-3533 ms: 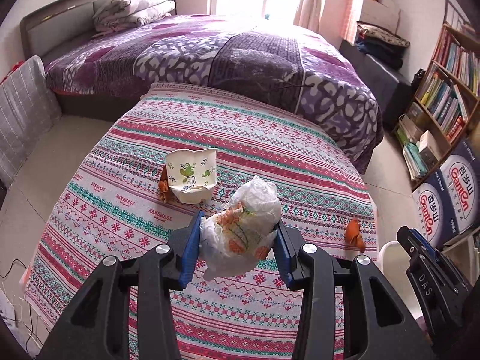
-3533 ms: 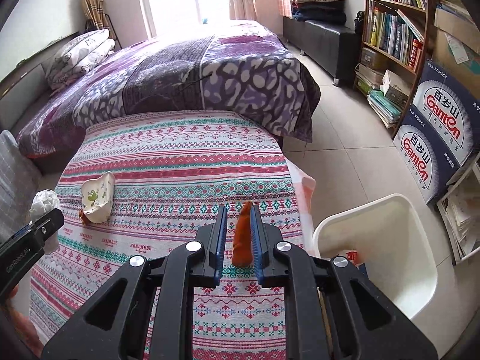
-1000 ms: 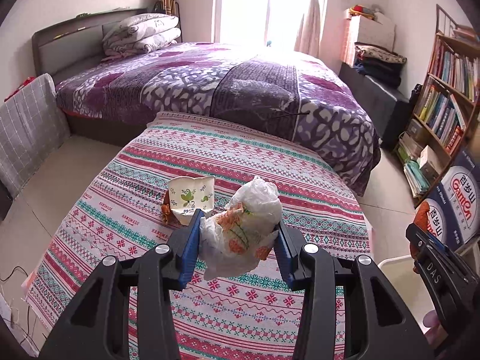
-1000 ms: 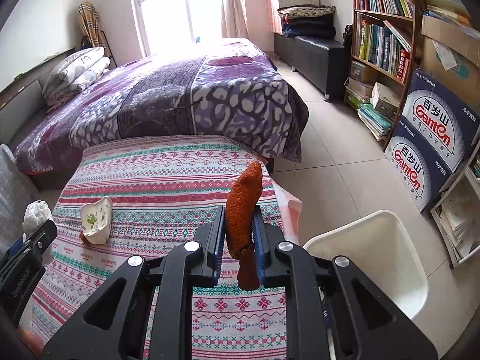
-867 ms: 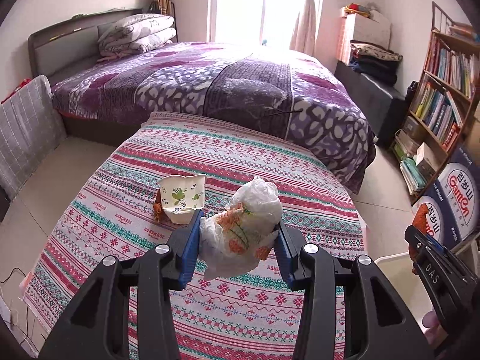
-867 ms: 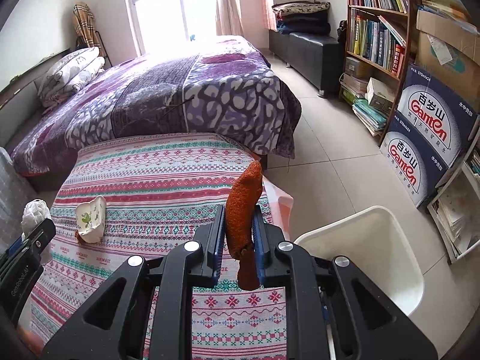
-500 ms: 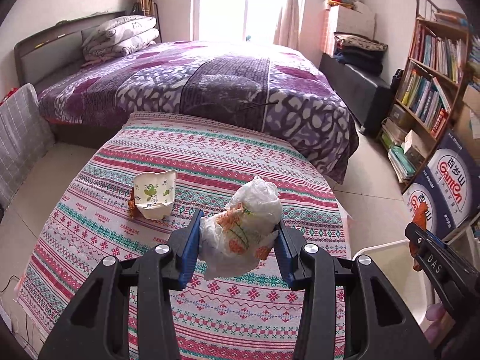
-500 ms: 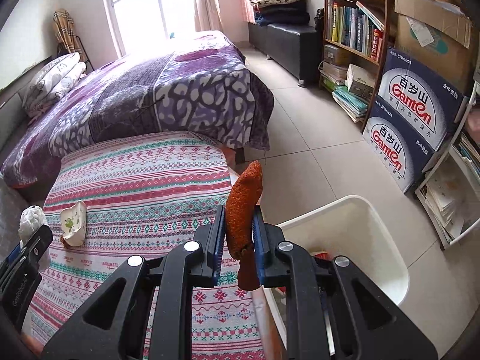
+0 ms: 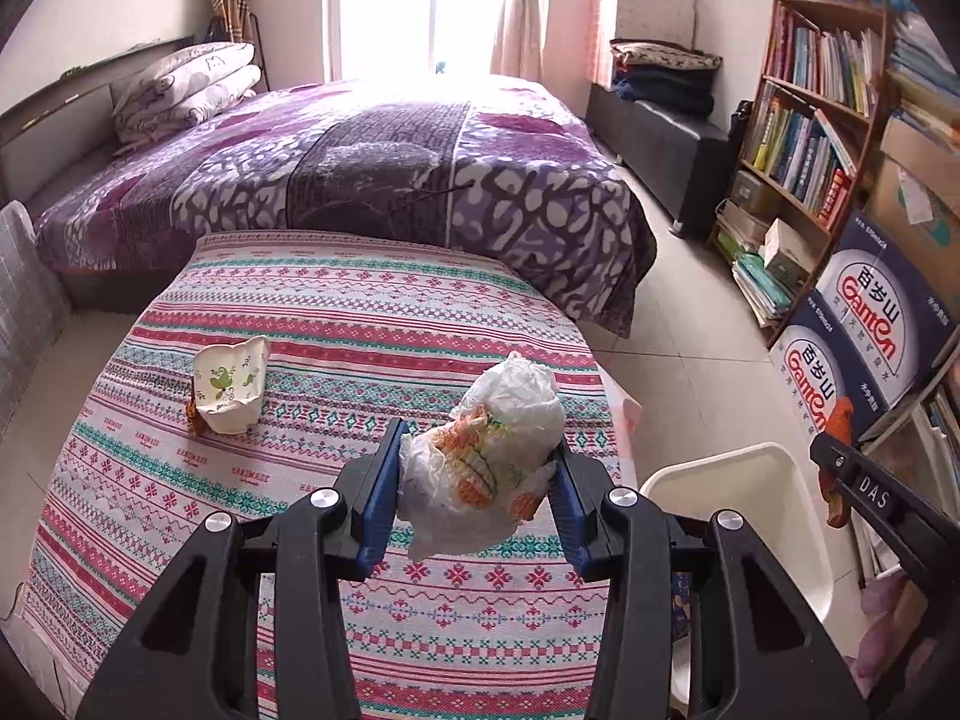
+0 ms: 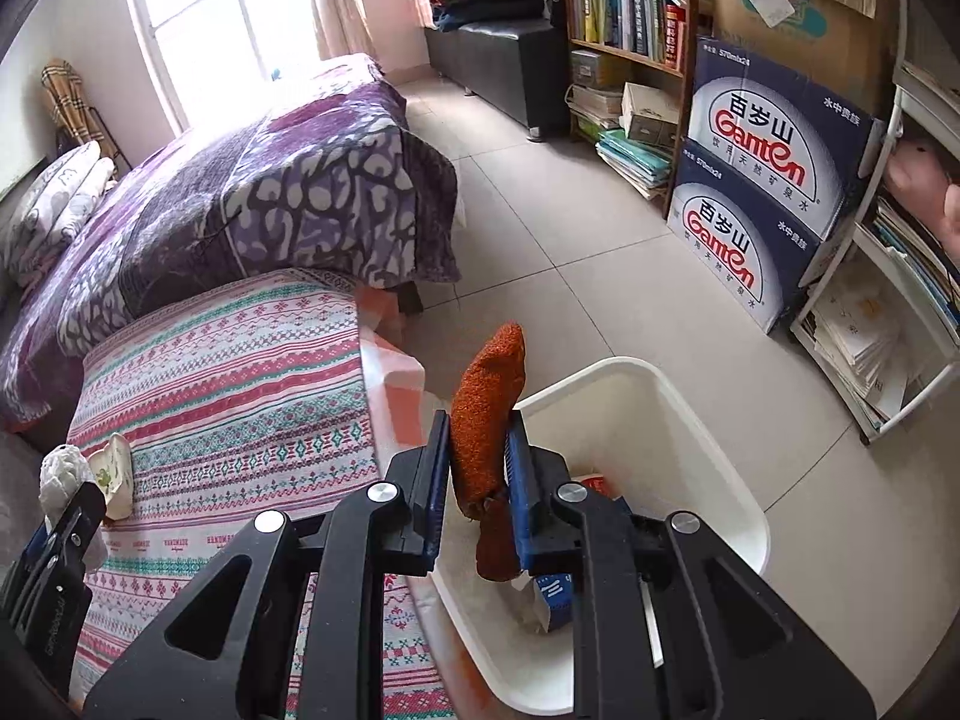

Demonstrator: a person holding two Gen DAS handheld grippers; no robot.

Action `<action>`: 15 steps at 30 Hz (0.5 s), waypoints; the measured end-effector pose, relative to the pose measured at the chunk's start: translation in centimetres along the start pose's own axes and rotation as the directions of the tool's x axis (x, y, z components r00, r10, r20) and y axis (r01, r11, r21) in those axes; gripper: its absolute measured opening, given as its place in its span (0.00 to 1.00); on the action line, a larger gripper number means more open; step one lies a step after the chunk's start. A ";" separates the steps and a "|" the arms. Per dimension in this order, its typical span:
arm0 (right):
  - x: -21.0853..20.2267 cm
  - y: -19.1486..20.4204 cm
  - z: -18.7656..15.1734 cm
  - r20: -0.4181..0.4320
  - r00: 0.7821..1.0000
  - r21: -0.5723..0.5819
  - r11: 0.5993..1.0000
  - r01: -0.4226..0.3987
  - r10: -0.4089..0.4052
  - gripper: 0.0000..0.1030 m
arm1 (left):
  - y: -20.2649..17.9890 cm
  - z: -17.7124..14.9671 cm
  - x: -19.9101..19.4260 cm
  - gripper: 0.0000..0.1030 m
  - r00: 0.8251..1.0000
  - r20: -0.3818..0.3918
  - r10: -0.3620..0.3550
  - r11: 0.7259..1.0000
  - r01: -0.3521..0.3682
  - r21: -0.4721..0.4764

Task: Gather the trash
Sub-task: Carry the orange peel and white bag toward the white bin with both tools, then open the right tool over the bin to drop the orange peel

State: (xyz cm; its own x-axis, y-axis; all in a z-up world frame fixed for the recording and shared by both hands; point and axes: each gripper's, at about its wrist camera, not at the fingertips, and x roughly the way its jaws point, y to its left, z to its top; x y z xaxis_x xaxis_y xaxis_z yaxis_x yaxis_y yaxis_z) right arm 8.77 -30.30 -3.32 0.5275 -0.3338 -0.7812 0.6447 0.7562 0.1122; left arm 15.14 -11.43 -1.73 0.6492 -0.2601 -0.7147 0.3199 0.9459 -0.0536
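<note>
The step in hand looked like the carry to the bin: both grippers were loaded and the drop had not yet been made.

In the right wrist view the right gripper [image 10: 477, 474] sat low in the centre of the frame, its blue pads clamped on an orange-brown scrap [image 10: 487, 414] that stood up above the jaws and hung a little below them. The white bin [image 10: 708, 450] filled the lower right of that frame, standing on the tiled floor just beside the edge of the striped cloth [image 10: 240, 372]. The scrap's lower end showed against the bin's inside, where some rubbish already lay, though whether the scrap was truly over the opening could not be settled from this angle.

In the left wrist view the left gripper [image 9: 474, 495] was closed on a crumpled plastic wrapper [image 9: 492, 450] printed with orange and green, bulging above the pads at the lower centre of the frame. It hung over the striped cloth, with the bin's rim [image 9: 720, 462] at the lower right, near but apart. A crushed paper cup [image 9: 231, 384] remained on the cloth at the centre left, with a small brown bit touching its left side.

Judging from this, the next move called for the right jaws to part once the scrap was squarely above the bin, and for the left gripper to travel further toward the lower right before letting its wrapper go. The cup was left to fetch afterwards.
</note>
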 end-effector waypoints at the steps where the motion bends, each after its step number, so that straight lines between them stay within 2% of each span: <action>1: 0.0 -0.7 0.1 -0.002 1.000 0.015 1.000 0.006 -0.006 0.19 | -0.5 -0.1 0.0 0.44 1.000 -0.002 -0.006 1.000 0.006 0.008; 5: 0.1 -2.6 0.3 -0.012 1.000 0.057 0.998 0.016 -0.016 0.20 | -2.1 -0.5 0.4 0.44 1.000 -0.016 -0.026 0.999 0.026 0.035; 9: -0.1 -4.1 0.4 -0.008 0.999 0.090 0.995 0.031 -0.031 0.37 | -3.5 -0.8 0.7 0.44 0.997 -0.047 -0.063 0.997 0.065 0.040; 12: -0.3 -5.4 0.5 -0.001 0.999 0.119 0.992 0.052 -0.052 0.45 | -4.8 -1.1 0.8 0.44 0.995 -0.057 -0.079 0.995 0.082 0.057; 15: -0.4 -6.5 0.6 -0.001 0.998 0.143 0.988 0.063 -0.063 0.47 | -6.0 -1.5 0.9 0.44 0.994 -0.063 -0.090 0.992 0.095 0.081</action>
State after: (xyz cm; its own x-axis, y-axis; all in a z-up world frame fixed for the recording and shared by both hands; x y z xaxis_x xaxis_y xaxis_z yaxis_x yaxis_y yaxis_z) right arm 4.71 -35.43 -3.41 0.4853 -0.3808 -0.7871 0.7489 0.6457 0.1493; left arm 12.79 -17.08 -3.07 0.5733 -0.3314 -0.7493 0.4348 0.8982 -0.0645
